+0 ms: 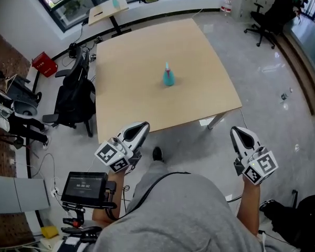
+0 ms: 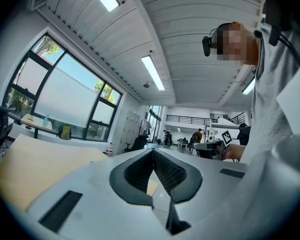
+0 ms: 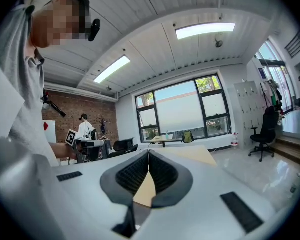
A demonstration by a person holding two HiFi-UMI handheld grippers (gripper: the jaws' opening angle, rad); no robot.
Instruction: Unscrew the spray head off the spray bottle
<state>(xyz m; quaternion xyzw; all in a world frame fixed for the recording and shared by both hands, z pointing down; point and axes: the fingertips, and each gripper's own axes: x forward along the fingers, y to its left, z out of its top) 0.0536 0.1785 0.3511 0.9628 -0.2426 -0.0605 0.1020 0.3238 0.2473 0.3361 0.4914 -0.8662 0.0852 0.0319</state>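
— So, L to R, what've you got?
— Left tool (image 1: 143,126): fully closed, nothing in it. Spray bottle (image 1: 168,76) stands upright mid table (image 1: 131,93), well ahead, btwn both tools, slightly nearer my left. Right tool (image 1: 236,132): closed, empty too.
— Surface, room?
— Plain wood top; black chair (image 1: 73,96) at its left, windows (image 1: 73,4) beyond.

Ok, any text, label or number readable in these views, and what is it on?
Screen at the lower left of the head view: a row of digits like a timer, too small to read.
Spray bottle on the table: no legible label.
Marker cubes on the left gripper and right gripper: square patterns only, no words.
Nothing else can be read.
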